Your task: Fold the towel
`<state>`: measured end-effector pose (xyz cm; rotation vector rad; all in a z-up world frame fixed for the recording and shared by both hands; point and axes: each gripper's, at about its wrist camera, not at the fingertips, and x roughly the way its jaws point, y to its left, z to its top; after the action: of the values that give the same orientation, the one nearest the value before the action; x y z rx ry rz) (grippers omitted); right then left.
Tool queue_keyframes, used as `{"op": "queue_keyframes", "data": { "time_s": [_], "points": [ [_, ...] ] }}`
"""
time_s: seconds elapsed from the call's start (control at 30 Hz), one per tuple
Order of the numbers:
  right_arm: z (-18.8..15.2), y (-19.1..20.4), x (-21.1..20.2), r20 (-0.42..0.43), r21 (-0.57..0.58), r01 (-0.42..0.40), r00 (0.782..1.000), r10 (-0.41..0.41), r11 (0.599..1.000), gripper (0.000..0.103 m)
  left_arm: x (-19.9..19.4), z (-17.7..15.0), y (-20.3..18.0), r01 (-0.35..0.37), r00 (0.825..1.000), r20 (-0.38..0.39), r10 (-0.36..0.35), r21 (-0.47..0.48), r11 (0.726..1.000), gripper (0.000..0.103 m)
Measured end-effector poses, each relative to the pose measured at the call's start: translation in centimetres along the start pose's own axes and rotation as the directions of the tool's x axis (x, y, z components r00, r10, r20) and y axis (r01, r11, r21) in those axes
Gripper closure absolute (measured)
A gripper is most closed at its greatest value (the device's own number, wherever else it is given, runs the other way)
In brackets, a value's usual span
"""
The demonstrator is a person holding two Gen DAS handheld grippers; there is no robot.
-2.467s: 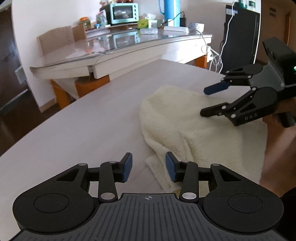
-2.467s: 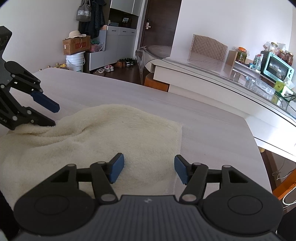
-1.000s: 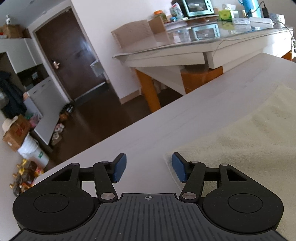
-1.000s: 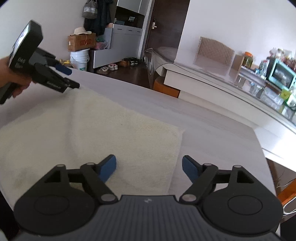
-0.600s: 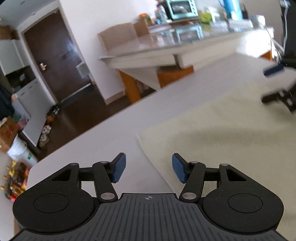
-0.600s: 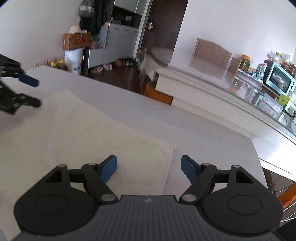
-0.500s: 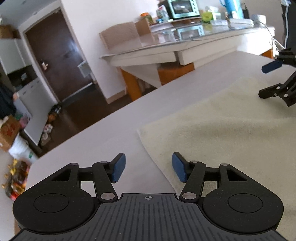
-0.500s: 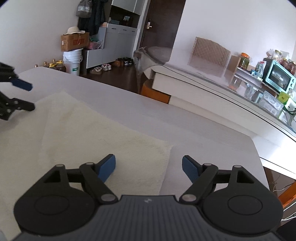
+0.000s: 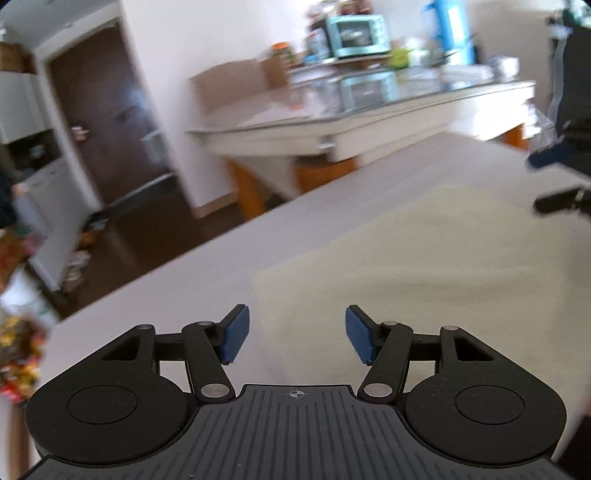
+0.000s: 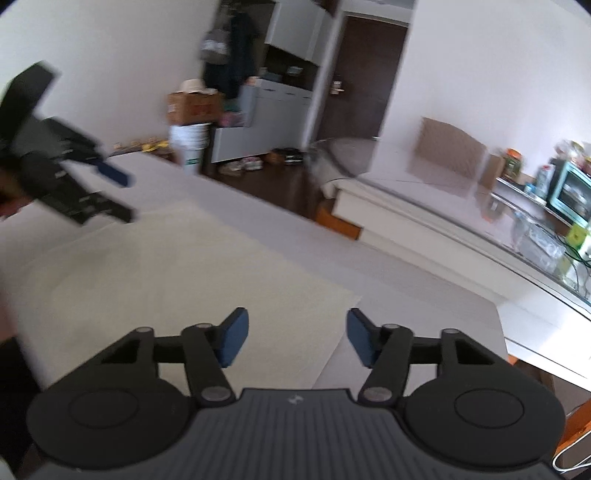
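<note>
I am holding both the left tongs (image 9: 295,338) and right tongs (image 10: 295,338) released over the towel (image 9: 424,258) lying flat on the counter (image 9: 184,288).

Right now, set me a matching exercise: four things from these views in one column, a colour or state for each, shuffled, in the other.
Column one:
1. towel
2. left gripper
3. toaster oven
4. door

Column two:
A. teal, on the far counter
B. dark brown
C. cream, spread flat on the table
D. open, holding nothing

Pairs: 1-C, 2-D, 3-A, 4-B
</note>
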<state>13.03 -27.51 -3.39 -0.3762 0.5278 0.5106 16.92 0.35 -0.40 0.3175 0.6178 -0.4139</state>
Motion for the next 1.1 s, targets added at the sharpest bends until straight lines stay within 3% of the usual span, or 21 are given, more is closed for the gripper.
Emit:
{"op": "queue_keyframes", "data": {
  "time_s": [0.07, 0.17, 0.2, 0.33, 0.43, 0.6, 0.67, 0.77, 0.83, 0.93, 1.1],
  "points": [
    [-0.8, 0.7, -2.3, 0.015, -0.020, -0.029, 0.999, 0.029, 0.999, 0.048, -0.8, 0.1, -1.8, 0.099, 0.995, 0.018, -0.099, -0.004, 0.995, 0.044],
    [-1.7, 1.6, -4.4, 0.023, -0.029, -0.040, 0.999, 0.041, 0.999, 0.048, -1.7, 0.2, -5.8, 0.262, 0.964, 0.029, -0.263, 0.047, 0.964, 0.051],
    [-2.1, 2.0, -5.2, 0.023, -0.034, -0.041, 0.999, 0.042, 0.999, 0.048, -1.8, 0.2, -7.0, 0.299, 0.953, 0.030, -0.302, 0.070, 0.952, 0.056],
    [-3.4, 3.1, -6.7, 0.010, -0.070, -0.043, 0.999, 0.044, 0.997, 0.048, -1.5, 0.1, -10.8, 0.397, 0.916, -0.002, -0.401, 0.159, 0.904, 0.059],
    [-4.3, 3.8, -7.3, -0.009, -0.108, -0.039, 0.999, 0.039, 0.993, 0.048, -0.5, -0.4, -12.2, 0.375, 0.926, -0.025, -0.377, 0.185, 0.909, 0.059],
    [-4.8, 4.2, -7.8, -0.010, -0.112, -0.046, 0.999, 0.046, 0.993, 0.048, 0.3, -0.8, -12.6, 0.403, 0.915, -0.043, -0.402, 0.173, 0.899, 0.061],
    [-4.9, 3.9, -7.8, -0.008, -0.103, -0.051, 0.999, 0.051, 0.993, 0.048, 0.9, -1.1, -12.7, 0.402, 0.916, -0.068, -0.396, 0.174, 0.899, 0.067],
    [-5.0, 3.7, -7.8, -0.005, -0.085, -0.057, 0.998, 0.057, 0.995, 0.048, 1.2, -0.9, -12.3, 0.433, 0.902, -0.070, -0.427, 0.132, 0.892, 0.078],
    [-4.9, 3.8, -7.9, 0.006, -0.081, -0.065, 0.998, 0.066, 0.995, 0.048, 1.1, -0.6, -12.0, 0.433, 0.901, -0.074, -0.427, 0.125, 0.893, 0.099],
    [-4.8, 3.9, -7.9, 0.016, -0.094, -0.073, 0.997, 0.075, 0.993, 0.048, 1.6, -0.1, -10.9, 0.449, 0.893, -0.057, -0.446, 0.063, 0.891, 0.099],
    [-4.6, 4.1, -7.3, 0.022, -0.115, -0.086, 0.996, 0.089, 0.990, 0.047, 1.1, 0.5, -9.3, 0.443, 0.896, -0.017, -0.443, 0.011, 0.896, 0.099]
  ]
}}
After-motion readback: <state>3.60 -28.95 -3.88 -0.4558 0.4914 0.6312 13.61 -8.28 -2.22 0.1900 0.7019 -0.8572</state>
